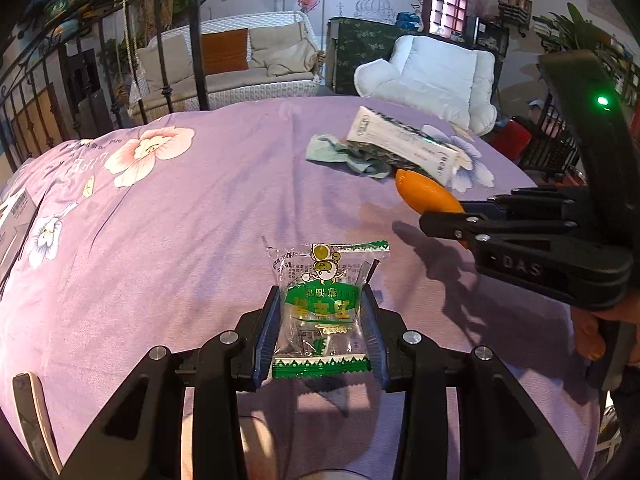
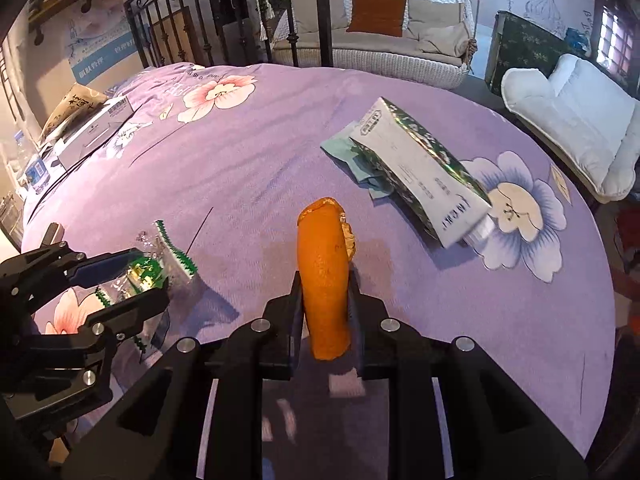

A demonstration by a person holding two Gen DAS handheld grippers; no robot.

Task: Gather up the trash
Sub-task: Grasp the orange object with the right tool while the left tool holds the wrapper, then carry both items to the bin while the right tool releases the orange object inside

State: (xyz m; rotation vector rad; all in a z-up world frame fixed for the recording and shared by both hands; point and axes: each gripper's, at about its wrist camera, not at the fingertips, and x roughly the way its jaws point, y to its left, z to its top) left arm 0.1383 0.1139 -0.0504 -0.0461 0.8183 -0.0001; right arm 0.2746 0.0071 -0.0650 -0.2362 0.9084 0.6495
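Observation:
A clear and green snack wrapper [image 1: 320, 312] stands pinched between the blue pads of my left gripper [image 1: 320, 320], just above the purple flowered bedspread [image 1: 180, 240]. From the right wrist view that wrapper [image 2: 148, 272] and my left gripper [image 2: 132, 276] sit at the left. My right gripper [image 2: 325, 300] is shut on a curved piece of orange peel [image 2: 324, 280], which sticks up out of the jaws. In the left wrist view the peel [image 1: 428, 194] pokes out of my right gripper [image 1: 430, 216] at the right.
A white and green carton [image 2: 416, 176] lies on crumpled teal paper [image 2: 344, 152] farther back on the bed. Flat boxes [image 2: 88, 128] rest at the bed's left edge. An iron bed frame [image 2: 184, 28], a wicker sofa [image 2: 380, 32] and a white chair [image 2: 576, 120] stand beyond.

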